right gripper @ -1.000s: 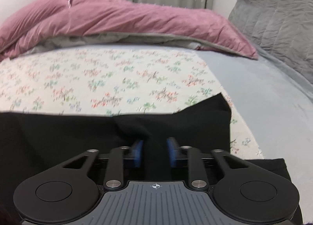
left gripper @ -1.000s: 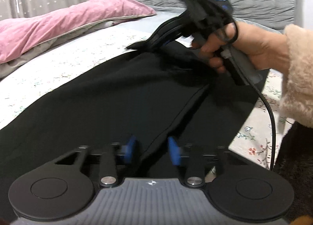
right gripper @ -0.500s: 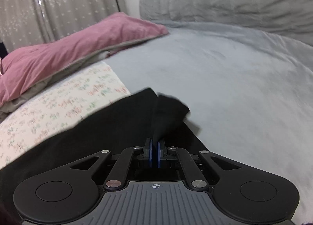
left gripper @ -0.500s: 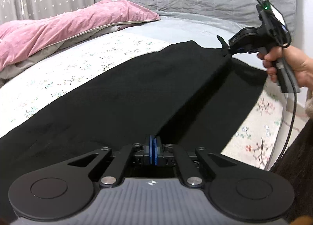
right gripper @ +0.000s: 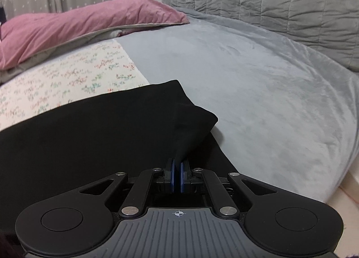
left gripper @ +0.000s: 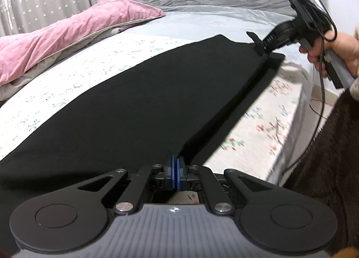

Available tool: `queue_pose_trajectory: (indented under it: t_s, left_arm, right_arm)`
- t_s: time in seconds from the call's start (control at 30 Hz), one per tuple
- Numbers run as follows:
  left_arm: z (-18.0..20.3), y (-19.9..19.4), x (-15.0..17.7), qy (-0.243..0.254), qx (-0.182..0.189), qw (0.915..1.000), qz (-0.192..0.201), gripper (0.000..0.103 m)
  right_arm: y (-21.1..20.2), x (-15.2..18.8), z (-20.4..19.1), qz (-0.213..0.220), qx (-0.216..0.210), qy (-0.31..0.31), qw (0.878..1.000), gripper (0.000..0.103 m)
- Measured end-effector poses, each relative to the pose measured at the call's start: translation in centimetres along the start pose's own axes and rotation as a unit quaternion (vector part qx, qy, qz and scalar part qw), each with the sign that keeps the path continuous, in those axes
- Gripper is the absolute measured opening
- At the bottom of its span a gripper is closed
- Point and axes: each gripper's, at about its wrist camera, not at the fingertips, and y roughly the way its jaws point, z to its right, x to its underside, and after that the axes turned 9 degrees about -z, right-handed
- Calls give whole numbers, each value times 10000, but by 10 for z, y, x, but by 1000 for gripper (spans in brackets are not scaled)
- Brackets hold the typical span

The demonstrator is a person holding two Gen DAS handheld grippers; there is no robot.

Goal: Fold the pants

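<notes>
Black pants (left gripper: 139,105) spread flat along the bed (right gripper: 258,83), over its floral sheet (left gripper: 264,128). Left gripper (left gripper: 175,169) clamped on the near edge of the fabric; right gripper (right gripper: 176,176) clamped on a raised fold at the far end. Pink pillow (right gripper: 85,22) behind.

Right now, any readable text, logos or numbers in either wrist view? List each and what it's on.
"DAS", uncertain: small pale letters on the black right gripper arm, seen from the left wrist view; too small to be sure.
Small white emblem, no letters: on the grey ribbed housing of the left gripper.
Crosshair mark, no letters: on the right gripper's own grey housing.
No text on the black pants, pink velvet pillow or floral sheet.
</notes>
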Motion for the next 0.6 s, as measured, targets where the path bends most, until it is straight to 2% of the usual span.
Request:
queue_pose_trajectory:
  t_s: [0.37, 0.43, 0.47, 0.53, 0.57, 0.6]
  left_arm:
    - [1, -4, 8, 25, 103, 9999, 11, 25]
    - [-2, -5, 9, 43, 208, 9998, -41, 28]
    - [-6, -6, 9, -33, 259, 9996, -45, 34]
    - [-13, -14, 11, -292, 292, 9991, -3, 55]
    - [-18, -19, 12, -467, 220, 9987, 48, 76]
    - [-23, -25, 15, -646, 124, 9978, 130, 87]
  right_arm:
    - [-5, 12, 12, -223, 53, 97, 9997, 3]
    - [-6, 12, 12, -263, 84, 128, 9995, 3]
    - [-7, 12, 10, -301, 156, 122, 9994, 10]
    - [-13, 12, 2, -300, 427, -1, 9986, 23]
    - [-18, 12, -1, -228, 500, -93, 9984, 30]
    - [-24, 13, -5, -151, 498, -175, 9985, 35]
